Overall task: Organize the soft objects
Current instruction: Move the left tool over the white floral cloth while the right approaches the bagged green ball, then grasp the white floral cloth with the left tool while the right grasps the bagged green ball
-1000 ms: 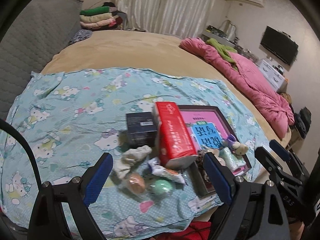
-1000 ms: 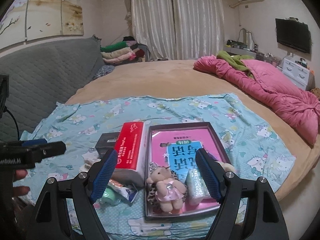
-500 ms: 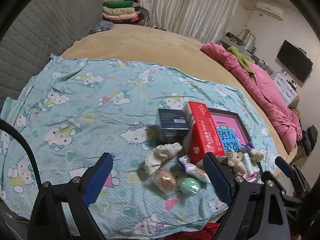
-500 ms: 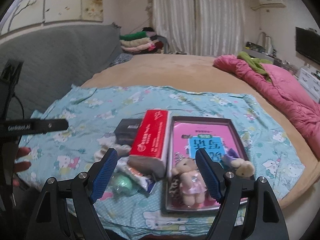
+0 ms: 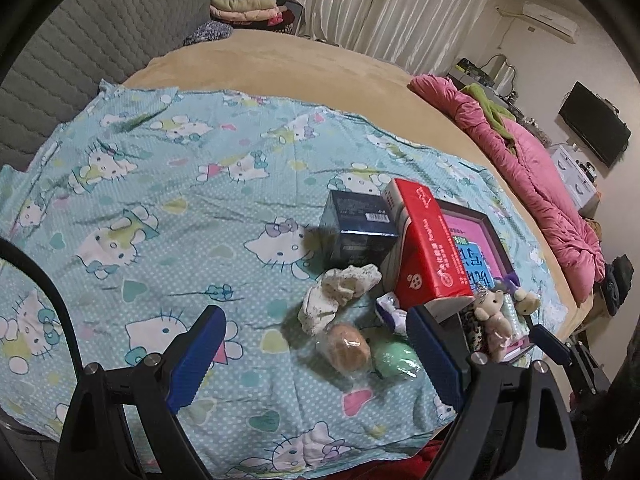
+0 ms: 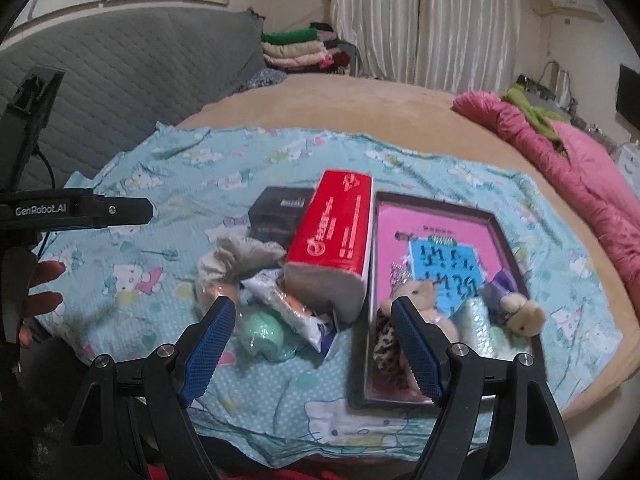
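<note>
On a Hello Kitty sheet [image 5: 160,208] lie a crumpled white cloth [image 5: 340,292] [image 6: 236,260], an orange ball [image 5: 348,350] and a green ball [image 5: 394,358] [image 6: 264,336] in wrap, a wipes packet [image 6: 292,308] and a red tissue pack [image 5: 430,248] [image 6: 336,236]. A dark tray [image 6: 516,264] holds a pink book, a teddy [image 6: 424,300] [image 5: 496,316] and a purple-dressed bear [image 6: 520,316]. My left gripper [image 5: 316,340] is open and empty just before the balls. My right gripper [image 6: 312,328] is open and empty over the packet.
A dark box [image 5: 360,228] stands behind the cloth. A pink duvet [image 5: 540,184] lies at the right of the tan bed. A grey quilted headboard [image 6: 140,80] and folded clothes [image 6: 300,48] are at the back. The bed's front edge is just below the grippers.
Both grippers have swung left, so the objects sit more to the right in the left wrist view. Both stay open. Nothing on the sheet has moved.
</note>
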